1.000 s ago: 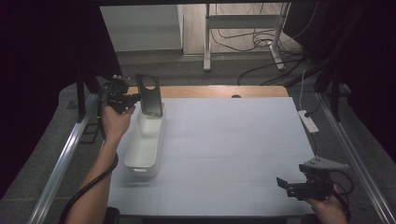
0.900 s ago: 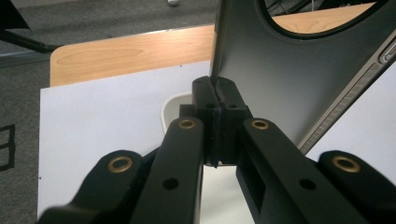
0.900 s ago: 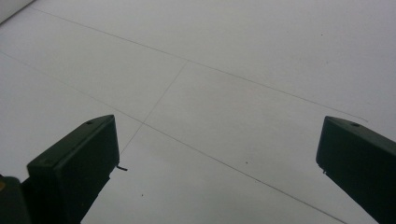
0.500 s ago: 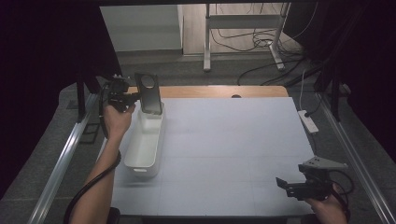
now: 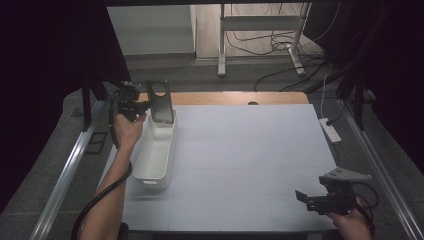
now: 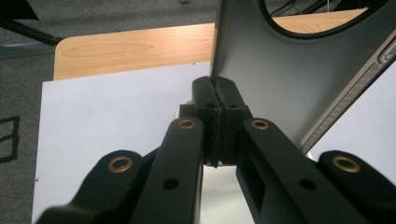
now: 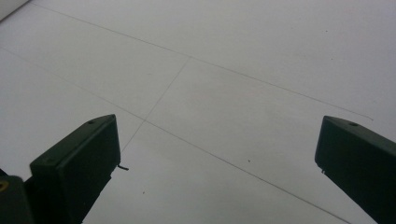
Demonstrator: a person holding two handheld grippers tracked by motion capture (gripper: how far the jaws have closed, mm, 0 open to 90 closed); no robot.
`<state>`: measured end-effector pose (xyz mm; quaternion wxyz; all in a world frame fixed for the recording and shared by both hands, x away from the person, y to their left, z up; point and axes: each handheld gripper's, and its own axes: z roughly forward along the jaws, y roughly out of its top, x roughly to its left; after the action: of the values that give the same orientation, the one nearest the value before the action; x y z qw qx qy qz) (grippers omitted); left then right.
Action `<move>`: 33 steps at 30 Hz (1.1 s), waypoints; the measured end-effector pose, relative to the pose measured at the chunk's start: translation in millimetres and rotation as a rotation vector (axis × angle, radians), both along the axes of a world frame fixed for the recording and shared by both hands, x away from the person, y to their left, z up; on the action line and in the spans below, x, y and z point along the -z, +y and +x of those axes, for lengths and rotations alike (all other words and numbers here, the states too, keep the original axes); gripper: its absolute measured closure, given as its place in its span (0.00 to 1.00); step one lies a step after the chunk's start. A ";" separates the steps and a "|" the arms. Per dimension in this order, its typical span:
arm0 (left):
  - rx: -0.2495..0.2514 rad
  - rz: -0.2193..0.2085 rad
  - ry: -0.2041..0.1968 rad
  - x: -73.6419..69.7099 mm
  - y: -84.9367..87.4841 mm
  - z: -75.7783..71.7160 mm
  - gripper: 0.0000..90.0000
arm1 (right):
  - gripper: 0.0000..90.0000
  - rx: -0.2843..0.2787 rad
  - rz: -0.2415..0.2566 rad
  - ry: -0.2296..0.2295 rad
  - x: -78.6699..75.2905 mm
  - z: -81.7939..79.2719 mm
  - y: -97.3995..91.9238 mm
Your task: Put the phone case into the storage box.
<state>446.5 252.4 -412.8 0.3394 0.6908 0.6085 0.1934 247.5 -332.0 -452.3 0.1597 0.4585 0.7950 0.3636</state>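
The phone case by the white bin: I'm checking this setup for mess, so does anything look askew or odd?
Nothing spilled or damaged. The dark phone case stands upright over the far end of the white bin, pinched at its edge by the left claw, not lying flat. The right claw is open over bare white table.

matt dark plastic phone case (image 5: 161,101), glossy white plastic bin (image 5: 152,157)
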 end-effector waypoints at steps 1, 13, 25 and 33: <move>0.000 0.003 0.001 1.4 0.0 0.6 0.99 | 0.01 -0.002 0.000 0.001 0.0 0.1 0.0; -0.009 0.000 0.024 16.0 -1.6 3.6 0.99 | 0.01 -0.008 0.000 0.005 0.2 0.3 0.4; -0.014 -0.003 0.045 30.4 -2.4 5.7 0.99 | 0.01 -0.008 0.000 0.008 0.3 0.5 0.4; -0.017 -0.002 0.065 39.7 -3.8 7.9 0.99 | 0.01 -0.009 0.000 0.009 0.3 0.6 0.4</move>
<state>454.4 248.5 -452.5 0.3182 0.6911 0.6253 0.1732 248.2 -331.6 -452.6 0.1545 0.4565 0.7979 0.3620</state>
